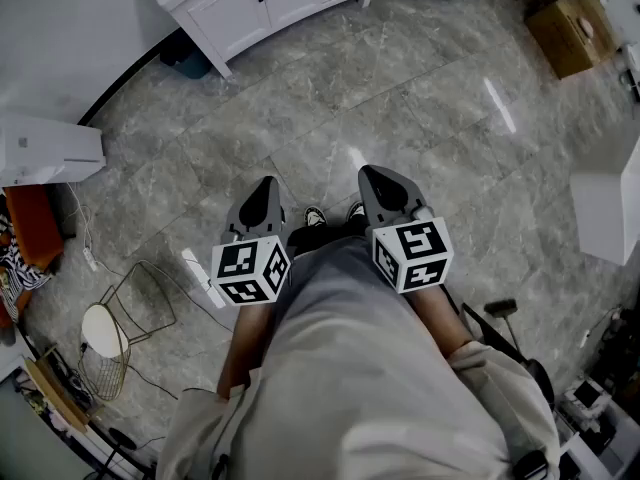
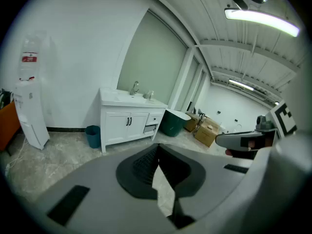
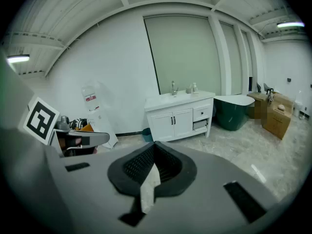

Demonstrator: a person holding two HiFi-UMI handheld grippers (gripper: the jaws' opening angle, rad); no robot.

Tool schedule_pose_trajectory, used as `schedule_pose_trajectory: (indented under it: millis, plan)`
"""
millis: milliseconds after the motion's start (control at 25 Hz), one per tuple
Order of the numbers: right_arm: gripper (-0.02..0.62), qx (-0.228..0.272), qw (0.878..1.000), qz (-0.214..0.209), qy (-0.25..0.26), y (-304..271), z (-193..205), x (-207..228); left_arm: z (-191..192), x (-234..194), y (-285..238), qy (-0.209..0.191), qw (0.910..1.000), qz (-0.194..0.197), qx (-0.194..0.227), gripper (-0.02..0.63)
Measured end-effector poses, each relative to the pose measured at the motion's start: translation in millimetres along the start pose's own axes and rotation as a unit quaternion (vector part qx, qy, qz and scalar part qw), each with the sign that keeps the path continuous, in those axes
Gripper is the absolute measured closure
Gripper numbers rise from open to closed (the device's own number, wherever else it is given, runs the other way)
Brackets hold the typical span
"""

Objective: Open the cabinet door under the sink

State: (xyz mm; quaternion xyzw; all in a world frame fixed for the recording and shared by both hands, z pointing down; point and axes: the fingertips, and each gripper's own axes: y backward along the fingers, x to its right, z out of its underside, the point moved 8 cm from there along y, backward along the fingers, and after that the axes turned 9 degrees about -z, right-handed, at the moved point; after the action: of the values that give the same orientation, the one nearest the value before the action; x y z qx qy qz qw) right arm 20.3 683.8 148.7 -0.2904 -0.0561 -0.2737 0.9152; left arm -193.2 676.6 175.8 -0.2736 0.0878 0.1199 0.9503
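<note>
**Both claws closed and empty, well short of the sink cabinet**

Grey marble-look tiled floor point(image 1: 400, 98) fills the head view. A person stands on it, looking down.

White vanity cabinet with a sink top point(image 1: 245, 3) stands against the white wall, at the top of the head view and well apart from both claws. It also shows in the left gripper view point(image 2: 127, 126) and the right gripper view point(image 3: 180, 122). Its paired white doors point(image 3: 173, 123) are shut. A drawer stack sits to their right.

Dark green bathtub point(image 3: 234, 111) stands just right of the cabinet.

White water dispenser point(image 2: 30, 111) stands against the wall, left of the cabinet and well apart from it.

Brown cardboard box point(image 1: 572, 30) sits on the floor, far right, beyond the tub.

Small teal waste bin point(image 2: 92, 136) sits on the floor, just beside the cabinet's left end.

Left claw point(image 1: 262, 193): held out in front of the person's body and pointing toward the cabinet. In its own view point(image 2: 157, 152) the jaws meet at their tips with nothing between them.

Right claw point(image 1: 380, 178): level with the left one and close beside it. In its own view point(image 3: 154, 147) the jaws are likewise together and empty.

Black door handles point(image 3: 172, 120): two short vertical bars side by side at the seam where the doors meet.

Chrome faucet point(image 3: 173, 87): upright on the cabinet top.
</note>
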Motion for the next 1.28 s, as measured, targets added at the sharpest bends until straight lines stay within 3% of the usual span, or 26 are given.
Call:
schedule_pose_trajectory:
  millis: [360,520,720,1040,1280]
  plan:
    - [0.586,-0.002,1.0,0.006,-0.002,-4.7,-2.8,-4.7,-1.5,-39.1,12.2,0.028,0.9986,-0.043,0.014,0.609]
    - [0.584,0.028,0.999,0.004,-0.028,-4.3,-1.3,0.0,0.7,-40.6,10.0,0.029,0.9987,-0.04,0.013,0.609]
    - [0.585,0.032,0.997,-0.064,-0.019,-2.5,-8.6,5.9,1.6,-34.8,5.2,0.037,0.999,-0.022,0.015,0.606]
    - [0.585,0.067,0.993,-0.097,-0.027,-34.0,-32.4,32.5,-19.1,-35.6,-27.3,0.02,0.9995,-0.015,0.017,0.606]
    - [0.586,0.037,0.992,-0.12,-0.03,-71.0,-55.7,58.1,-44.2,-31.0,-71.3,0.009,1.0,-0.001,0.0,0.606]
